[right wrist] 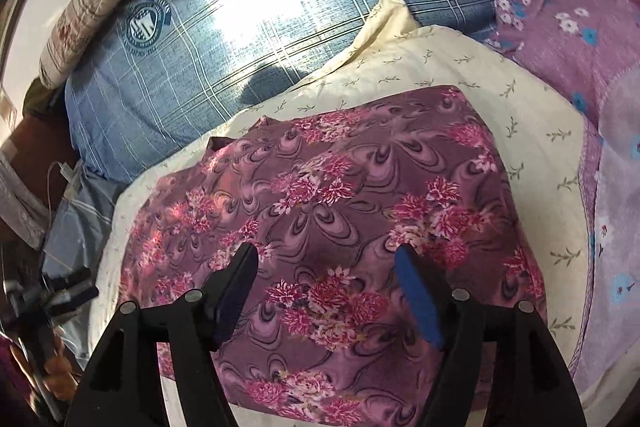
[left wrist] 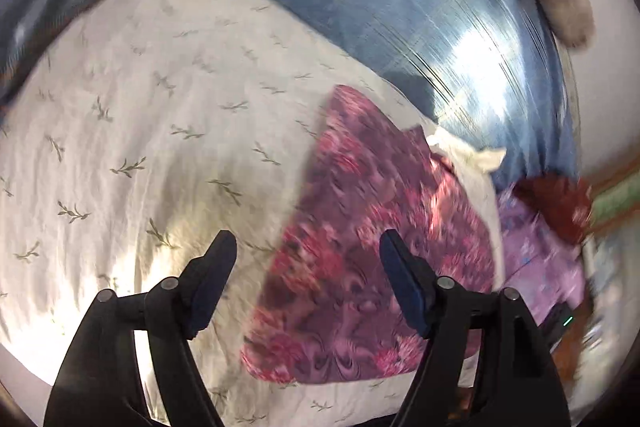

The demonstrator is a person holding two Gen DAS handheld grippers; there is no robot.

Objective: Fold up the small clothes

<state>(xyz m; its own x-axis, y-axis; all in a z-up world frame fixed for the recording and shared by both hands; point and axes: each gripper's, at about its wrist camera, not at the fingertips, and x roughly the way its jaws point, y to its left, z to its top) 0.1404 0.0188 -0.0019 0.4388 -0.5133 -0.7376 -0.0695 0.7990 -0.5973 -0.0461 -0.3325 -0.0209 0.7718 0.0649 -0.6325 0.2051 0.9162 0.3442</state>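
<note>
Under me a blue plaid bedsheet (right wrist: pixel 280 7) carries a cream leaf-print cloth (left wrist: pixel 140 127), and on that cloth lies the folded purple floral garment (right wrist: pixel 340 195), with a lilac flowered fabric (right wrist: pixel 580 39) beside it. My right claw (right wrist: pixel 326 291) tilts down over the garment, jaws apart and holding nothing. My left claw (left wrist: pixel 308 283) angles down at the garment's edge, equally spread and empty.

The right gripper (right wrist: pixel 326 287) hangs with jaws apart, nothing between them, above a folded purple floral cloth (right wrist: pixel 344 195). The cloth lies on a cream leaf-print pillow (right wrist: pixel 532 131). Behind it lies a blue plaid pillow (right wrist: pixel 240 27); a lilac sheet (right wrist: pixel 580 39) is on the right.
</note>
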